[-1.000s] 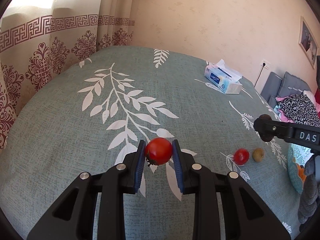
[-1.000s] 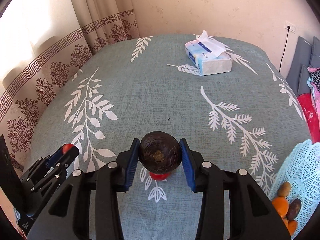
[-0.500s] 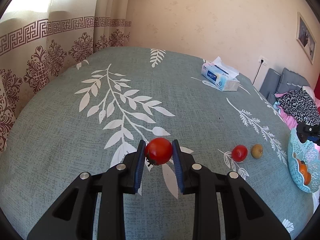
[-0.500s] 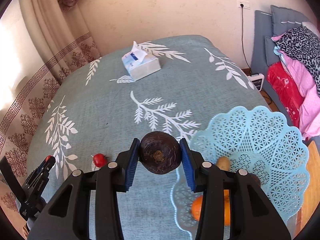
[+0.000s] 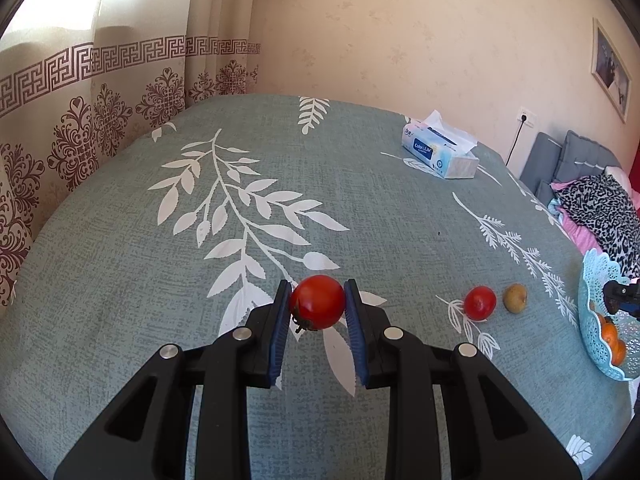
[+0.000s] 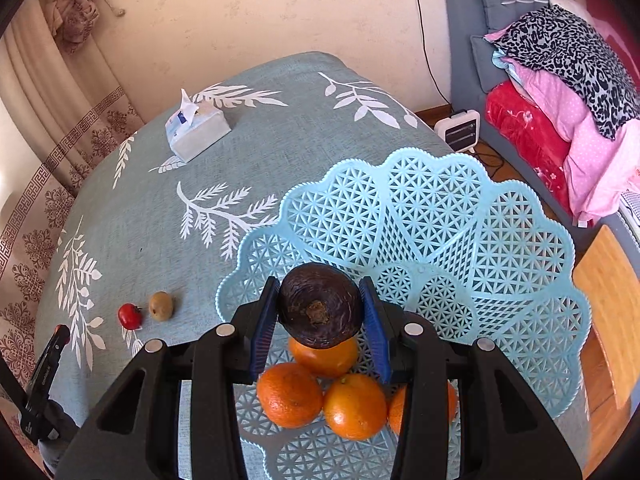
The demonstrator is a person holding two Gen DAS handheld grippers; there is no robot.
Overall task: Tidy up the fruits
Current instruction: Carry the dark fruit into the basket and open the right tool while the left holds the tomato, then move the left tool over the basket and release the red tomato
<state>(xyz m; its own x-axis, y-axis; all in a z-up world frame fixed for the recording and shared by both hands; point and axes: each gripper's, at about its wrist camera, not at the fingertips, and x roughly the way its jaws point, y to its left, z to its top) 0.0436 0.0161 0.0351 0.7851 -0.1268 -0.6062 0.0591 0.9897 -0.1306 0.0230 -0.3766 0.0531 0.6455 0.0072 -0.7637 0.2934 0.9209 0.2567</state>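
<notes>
My left gripper [image 5: 317, 307] is shut on a red tomato [image 5: 318, 301] and holds it above the green leaf-print table. My right gripper [image 6: 320, 309] is shut on a dark purple round fruit [image 6: 320, 304] and holds it over the light blue lattice basket [image 6: 460, 216], just above several oranges [image 6: 352, 404] inside it. A second small red tomato [image 5: 480, 303] and a brown kiwi [image 5: 515, 298] lie on the cloth left of the basket [image 5: 592, 332]; they also show in the right wrist view, tomato [image 6: 129, 315] and kiwi [image 6: 161, 306].
A tissue box [image 5: 440, 152] stands at the far side of the table [image 5: 200, 240]. Curtains hang at the left. A grey sofa with folded blankets [image 6: 560, 80] and a small heater [image 6: 458, 130] stand beyond the table's right edge.
My right gripper has carried the dark fruit rightward from over the cloth to above the basket and its oranges. My left gripper has stayed nearly still with the tomato.
</notes>
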